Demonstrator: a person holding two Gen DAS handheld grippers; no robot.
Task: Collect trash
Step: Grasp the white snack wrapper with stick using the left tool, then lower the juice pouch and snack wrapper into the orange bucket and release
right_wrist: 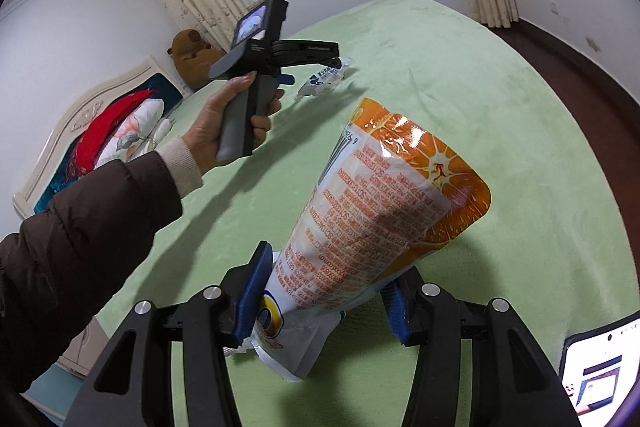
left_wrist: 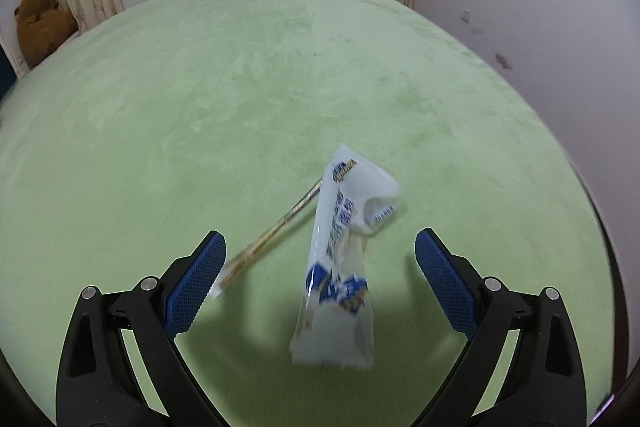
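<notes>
A white and blue plastic wrapper [left_wrist: 340, 267] lies blurred between the open jaws of my left gripper [left_wrist: 320, 255], touching neither pad. A thin striped strip [left_wrist: 272, 235] lies against the left pad [left_wrist: 192, 287]. In the right wrist view the same wrapper [right_wrist: 326, 77] lies on the green bed in front of the left gripper [right_wrist: 320, 65], which a hand holds. My right gripper [right_wrist: 328, 291] is shut on an orange and white snack bag [right_wrist: 384, 211] and holds it above the bed.
The green bedspread [left_wrist: 240, 87] fills most of both views. A brown plush toy [right_wrist: 190, 57] and a red and white pillow [right_wrist: 120, 131] sit by the headboard. A lit phone screen [right_wrist: 596, 375] is at the lower right. Dark floor [right_wrist: 580, 67] borders the bed.
</notes>
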